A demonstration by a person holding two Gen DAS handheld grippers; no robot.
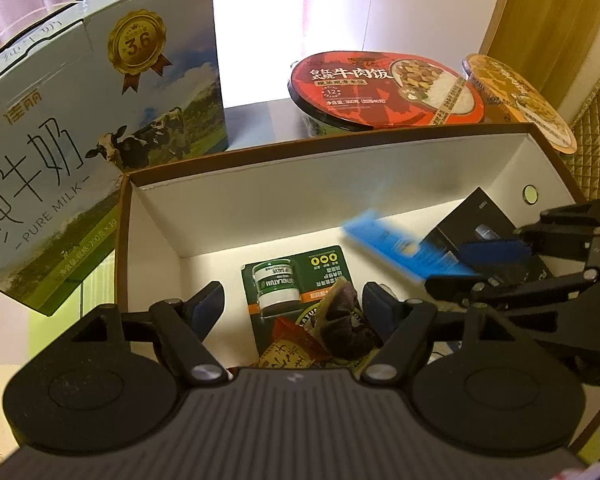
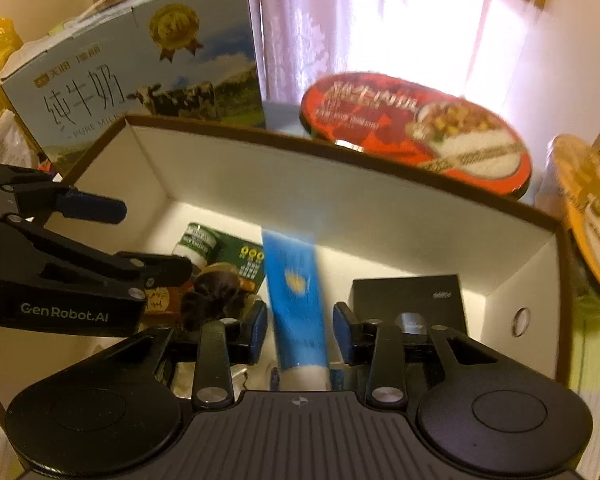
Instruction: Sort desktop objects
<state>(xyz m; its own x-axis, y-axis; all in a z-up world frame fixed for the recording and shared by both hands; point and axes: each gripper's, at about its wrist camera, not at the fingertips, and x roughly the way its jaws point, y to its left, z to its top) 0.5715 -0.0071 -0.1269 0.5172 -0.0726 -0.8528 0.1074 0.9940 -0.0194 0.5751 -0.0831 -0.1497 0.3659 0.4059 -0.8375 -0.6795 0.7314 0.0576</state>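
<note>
A brown-rimmed white cardboard box (image 1: 340, 152) (image 2: 340, 160) lies under both grippers. Inside it are a green Mentholatum card (image 1: 284, 276) (image 2: 224, 248), a dark snack packet (image 1: 344, 320) (image 2: 216, 292) and a small black box (image 1: 472, 220) (image 2: 412, 296). My left gripper (image 1: 294, 304) (image 2: 136, 236) hangs open over the card and snack packets, holding nothing. My right gripper (image 2: 300, 330) (image 1: 472, 268) is over the box's right half, open a little. A blue tube (image 2: 296, 288) (image 1: 392, 242) is motion-blurred between its fingers, with narrow gaps on both sides.
A tall pure-milk carton (image 1: 80, 140) (image 2: 140, 80) stands behind the box at the left. A red beef-rice bowl (image 1: 380, 88) (image 2: 412, 128) and a yellow-lidded bowl (image 1: 520, 96) (image 2: 592, 208) sit behind it at the right. Curtains hang beyond.
</note>
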